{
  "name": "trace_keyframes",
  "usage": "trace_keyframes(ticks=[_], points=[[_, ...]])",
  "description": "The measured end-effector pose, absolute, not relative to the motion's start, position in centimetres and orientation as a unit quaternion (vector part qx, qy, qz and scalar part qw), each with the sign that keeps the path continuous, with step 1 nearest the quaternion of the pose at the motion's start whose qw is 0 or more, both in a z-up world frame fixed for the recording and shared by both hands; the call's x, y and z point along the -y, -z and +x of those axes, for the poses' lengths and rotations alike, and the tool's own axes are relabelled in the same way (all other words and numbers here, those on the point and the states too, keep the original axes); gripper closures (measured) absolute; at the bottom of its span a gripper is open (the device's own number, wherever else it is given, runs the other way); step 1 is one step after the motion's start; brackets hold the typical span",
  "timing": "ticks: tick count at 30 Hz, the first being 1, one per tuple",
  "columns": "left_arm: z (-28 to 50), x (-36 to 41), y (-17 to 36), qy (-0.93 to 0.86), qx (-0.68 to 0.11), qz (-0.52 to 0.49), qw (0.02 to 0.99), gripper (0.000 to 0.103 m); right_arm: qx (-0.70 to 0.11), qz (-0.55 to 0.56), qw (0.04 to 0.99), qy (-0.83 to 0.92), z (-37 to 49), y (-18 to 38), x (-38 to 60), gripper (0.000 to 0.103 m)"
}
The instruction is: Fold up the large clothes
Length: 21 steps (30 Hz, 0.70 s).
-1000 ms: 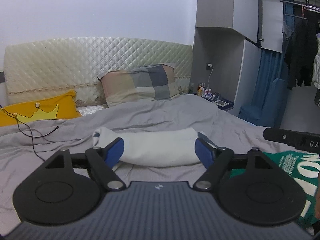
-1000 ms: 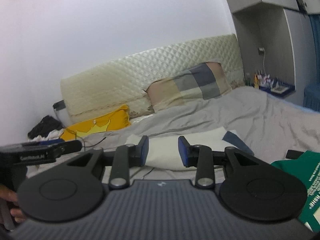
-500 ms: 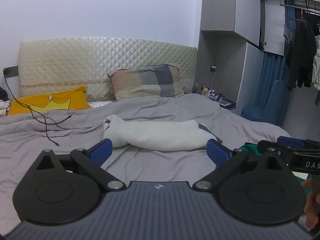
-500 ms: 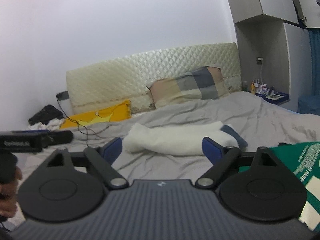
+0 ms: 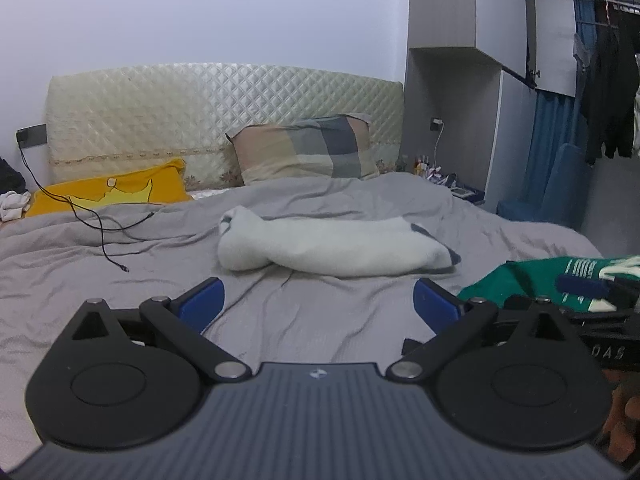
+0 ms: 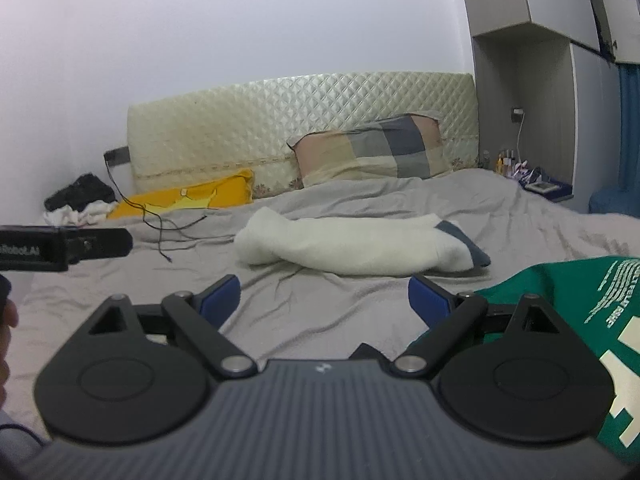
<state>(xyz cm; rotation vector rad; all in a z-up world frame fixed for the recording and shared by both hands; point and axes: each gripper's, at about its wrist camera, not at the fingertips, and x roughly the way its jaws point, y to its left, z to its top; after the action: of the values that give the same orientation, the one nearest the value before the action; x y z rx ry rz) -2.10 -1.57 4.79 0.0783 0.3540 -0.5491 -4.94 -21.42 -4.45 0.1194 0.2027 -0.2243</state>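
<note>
Both hand-held grippers spread wide, left [image 5: 318, 300], right [image 6: 324, 296], folded white garment [image 5: 332, 248] ahead, apart.

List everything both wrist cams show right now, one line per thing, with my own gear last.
folded garment: 1, cream-white with dark trim, middle of the bed
green shirt: 1, green with white print, near right edge of the bed
bed sheet: 1, grey, wrinkled, covering the bed
checked pillow: 1, beige, grey and blue, against the headboard
yellow pillow: 1, yellow, left of the checked pillow
headboard: 1, cream, quilted, at the wall
cable: 1, black, trailing from the wall onto the sheet
bedside clutter: several small items, mixed colours, right of the bed
hanging clothes: several, dark, on a rail far right
left hand-held gripper: 1, black with blue pads, open, above the sheet
right hand-held gripper: 1, black with blue pads, open, beside the green shirt
</note>
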Motion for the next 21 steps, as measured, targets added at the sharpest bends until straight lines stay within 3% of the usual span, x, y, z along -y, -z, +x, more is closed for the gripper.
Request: trace_keyframes(ticks=[21], points=[[-0.6,2.4,-1.9,0.244,-0.213,0.028,0.946,0.001,-0.113,0.089,0.982,0.126,-4.2,6.6,22.0,0.01]])
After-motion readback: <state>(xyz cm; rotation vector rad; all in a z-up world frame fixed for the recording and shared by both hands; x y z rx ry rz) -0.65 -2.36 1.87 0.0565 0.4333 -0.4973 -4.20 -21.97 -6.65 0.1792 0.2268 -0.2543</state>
